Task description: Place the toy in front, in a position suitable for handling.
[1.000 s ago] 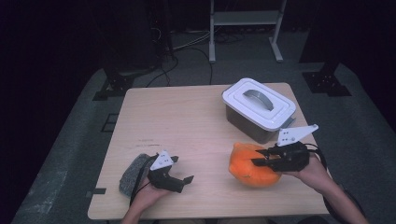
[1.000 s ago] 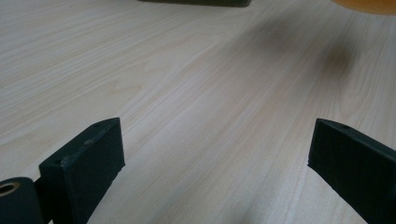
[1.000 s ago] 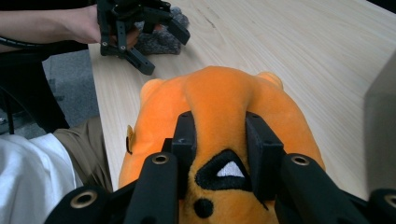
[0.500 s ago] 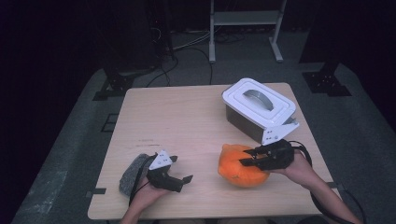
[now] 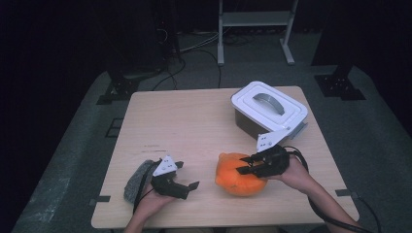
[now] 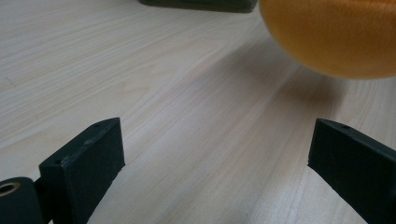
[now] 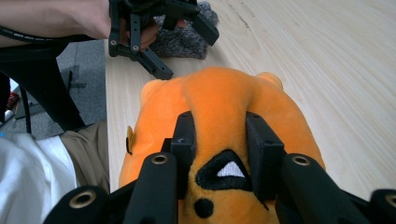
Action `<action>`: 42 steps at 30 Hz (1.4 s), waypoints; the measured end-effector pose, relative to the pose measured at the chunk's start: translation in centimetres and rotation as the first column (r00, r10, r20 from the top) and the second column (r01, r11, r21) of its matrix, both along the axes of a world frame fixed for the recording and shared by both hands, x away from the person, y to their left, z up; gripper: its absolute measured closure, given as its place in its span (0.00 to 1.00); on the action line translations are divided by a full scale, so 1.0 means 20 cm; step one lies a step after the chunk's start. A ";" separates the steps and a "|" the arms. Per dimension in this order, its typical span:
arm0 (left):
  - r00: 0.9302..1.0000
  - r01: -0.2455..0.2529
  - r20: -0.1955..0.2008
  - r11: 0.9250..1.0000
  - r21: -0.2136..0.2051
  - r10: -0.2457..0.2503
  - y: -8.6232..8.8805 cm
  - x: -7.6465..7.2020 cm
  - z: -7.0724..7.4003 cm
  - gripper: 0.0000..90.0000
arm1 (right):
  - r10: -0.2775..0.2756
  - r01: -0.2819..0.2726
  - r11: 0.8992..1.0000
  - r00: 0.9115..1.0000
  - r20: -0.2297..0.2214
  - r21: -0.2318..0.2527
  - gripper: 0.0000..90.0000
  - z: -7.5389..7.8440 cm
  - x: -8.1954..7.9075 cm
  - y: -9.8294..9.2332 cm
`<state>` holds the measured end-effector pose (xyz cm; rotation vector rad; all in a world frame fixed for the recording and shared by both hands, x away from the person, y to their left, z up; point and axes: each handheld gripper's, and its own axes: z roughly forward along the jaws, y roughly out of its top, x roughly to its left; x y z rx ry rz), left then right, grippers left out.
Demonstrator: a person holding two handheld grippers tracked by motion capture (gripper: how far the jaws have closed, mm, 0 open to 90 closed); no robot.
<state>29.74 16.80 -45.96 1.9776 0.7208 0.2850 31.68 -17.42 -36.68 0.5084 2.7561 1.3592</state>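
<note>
An orange plush toy (image 5: 232, 178) lies near the table's front edge, right of centre. My right gripper (image 5: 245, 167) comes in from the right and is shut on the toy. In the right gripper view its jaws press into the orange plush toy (image 7: 215, 93) on either side of a black-and-white patch, with my right gripper (image 7: 219, 126) pointing along the toy. My left gripper (image 5: 187, 174) rests at the front left, open, with nothing between its jaws. In the left gripper view my left gripper (image 6: 217, 140) spans bare wood, and the toy (image 6: 331, 32) bulges in at the upper right.
A white lidded box (image 5: 268, 108) with a grey handle stands at the back right of the wooden table (image 5: 184, 121). A grey knitted cloth (image 5: 136, 179) lies just left of my left hand, and the same cloth (image 7: 175, 44) shows behind my left gripper (image 7: 186, 50).
My right gripper has carried the orange plush toy leftward across the table, closer to my left gripper. The left gripper has stayed where it was.
</note>
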 end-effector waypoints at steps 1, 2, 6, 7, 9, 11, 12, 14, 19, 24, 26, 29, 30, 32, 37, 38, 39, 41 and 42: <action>1.000 0.000 -0.001 1.000 0.002 0.000 0.00 0.00 0.00 0.03 | -0.001 0.001 1.000 1.000 -0.005 -0.002 0.75 -0.01 0.00 0.01; 1.000 0.000 -0.001 1.000 0.002 0.000 0.00 0.00 0.00 0.03 | -0.001 0.001 1.000 1.000 -0.005 -0.002 0.75 -0.01 0.00 0.01; 1.000 -0.006 -0.001 1.000 -0.004 0.006 0.02 0.00 0.00 0.03 | 0.011 -0.012 1.000 1.000 -0.012 -0.014 0.75 -0.03 0.02 0.05; 1.000 -0.007 -0.001 1.000 -0.005 0.007 0.02 0.01 0.01 0.03 | 0.017 -0.017 1.000 1.000 -0.018 -0.010 0.75 -0.04 0.03 0.06; 1.000 -0.011 -0.003 1.000 -0.008 0.011 0.02 0.01 0.01 0.03 | 0.022 -0.022 1.000 1.000 -0.018 -0.008 0.74 -0.05 0.04 0.08; 1.000 -0.014 -0.003 1.000 -0.014 0.014 0.03 0.01 0.01 0.03 | 0.030 -0.030 1.000 0.999 -0.018 -0.006 0.74 -0.06 0.05 0.10; 1.000 -0.014 -0.005 1.000 -0.015 0.014 0.03 0.01 0.01 0.03 | 0.037 -0.037 0.999 0.999 -0.021 -0.007 0.74 -0.07 0.06 0.12; 1.000 -0.016 -0.004 1.000 -0.019 0.016 0.04 0.01 0.01 0.03 | 0.039 -0.039 0.999 0.999 -0.025 -0.010 0.74 -0.08 0.07 0.14; 1.000 -0.025 -0.005 0.999 -0.023 0.025 0.06 0.01 0.01 0.03 | 0.044 -0.044 0.999 0.999 -0.026 -0.013 0.73 -0.11 0.08 0.16; 1.000 -0.023 -0.006 1.000 -0.022 0.023 0.06 0.02 0.01 0.03 | 0.063 -0.064 0.998 0.997 -0.034 -0.029 0.71 -0.17 0.08 0.18; 1.000 -0.022 -0.006 1.000 -0.022 0.022 0.06 0.02 0.01 0.03 | 0.074 -0.076 0.996 0.997 -0.035 -0.039 0.70 -0.20 0.07 0.18; 1.000 -0.022 -0.008 1.000 -0.022 0.022 0.06 0.02 0.01 0.03 | 0.070 -0.071 0.997 0.997 -0.039 -0.028 0.69 -0.20 0.07 0.18; 1.000 -0.021 -0.010 1.000 -0.020 0.021 0.06 0.02 0.01 0.03 | 0.071 -0.072 0.997 0.996 -0.045 -0.023 0.66 -0.21 0.07 0.17; 1.000 -0.022 -0.010 1.000 -0.020 0.021 0.06 0.02 0.01 0.03 | 0.072 -0.073 0.997 0.996 -0.053 -0.027 0.62 -0.21 0.07 0.16; 1.000 -0.026 -0.006 0.999 -0.022 0.026 0.06 0.02 0.01 0.03 | 0.071 -0.073 0.996 0.997 -0.042 -0.046 0.52 -0.20 0.05 0.17; 1.000 -0.025 -0.004 0.999 -0.019 0.025 0.06 0.02 0.01 0.03 | 0.066 -0.068 0.997 0.997 -0.040 -0.047 0.50 -0.19 0.05 0.17; 1.000 -0.025 -0.003 1.000 -0.018 0.025 0.06 0.02 0.01 0.03 | 0.065 -0.067 0.997 0.997 -0.039 -0.045 0.49 -0.19 0.04 0.16; 1.000 -0.025 -0.002 1.000 -0.018 0.024 0.06 0.02 0.01 0.03 | 0.063 -0.065 0.997 0.997 -0.040 -0.038 0.48 -0.18 0.04 0.16; 1.000 -0.025 -0.002 1.000 -0.018 0.024 0.06 0.02 0.01 0.03 | 0.060 -0.061 0.998 0.997 -0.041 -0.032 0.47 -0.18 0.04 0.16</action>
